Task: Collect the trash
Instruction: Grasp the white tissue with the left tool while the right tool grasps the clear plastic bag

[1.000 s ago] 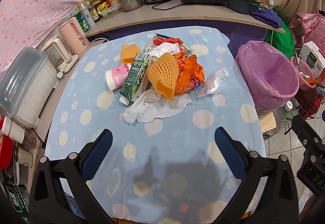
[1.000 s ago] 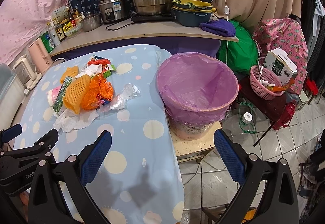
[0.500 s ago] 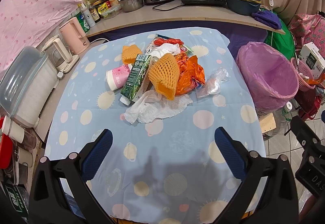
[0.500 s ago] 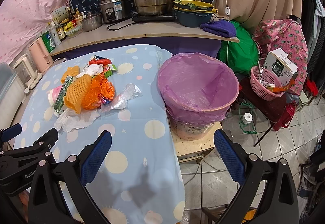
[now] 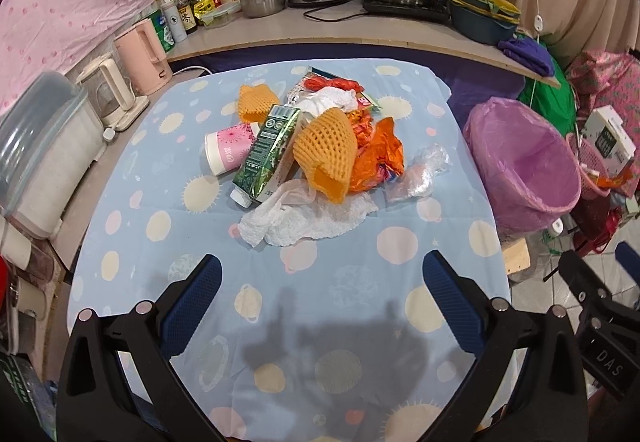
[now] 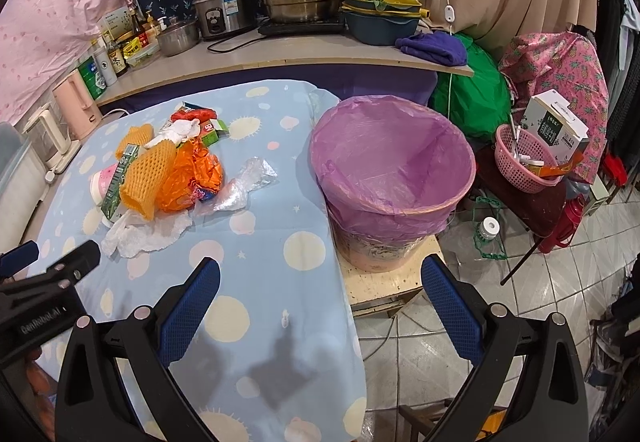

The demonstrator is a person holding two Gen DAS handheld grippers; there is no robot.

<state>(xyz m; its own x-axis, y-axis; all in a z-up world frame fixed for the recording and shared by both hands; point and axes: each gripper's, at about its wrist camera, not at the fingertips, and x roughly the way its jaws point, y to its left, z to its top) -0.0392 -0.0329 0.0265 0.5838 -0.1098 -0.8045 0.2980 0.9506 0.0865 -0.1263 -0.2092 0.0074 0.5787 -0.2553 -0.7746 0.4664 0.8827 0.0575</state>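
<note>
From the left wrist camera we see our left gripper [image 5: 320, 282] with its blue-padded fingers [image 5: 192, 302] spread wide apart and holding nothing, above the near part of a table draped in a light blue cloth with pale round spots [image 5: 160, 169]. The heap of trash lies further out on the middle of that cloth. In it, a green printed drink carton [image 5: 268, 153] lies tilted against a pink-and-white paper cup on its side [image 5: 228, 153]. An orange foam fruit net [image 5: 326, 145] sits on top of the heap, and a second, smaller orange foam net [image 5: 256, 101] lies at the far side. A crumpled orange plastic wrapper [image 5: 378, 157] is just right of the big net, and a clear crumpled plastic bag [image 5: 420, 173] lies beside it. White crumpled tissue paper [image 5: 308, 217] spreads along the near edge of the heap. Right of the table stands a round bin lined with a purple plastic bag [image 5: 524, 161].

From the right wrist camera, our right gripper [image 6: 320, 282] is likewise parted wide and empty, over the table's right edge, with the purple-lined bin [image 6: 392, 169] just ahead on a low wooden stand. The trash heap lies to the left on the cloth, well apart from the bin. The left gripper's black body shows at the lower left.
</note>
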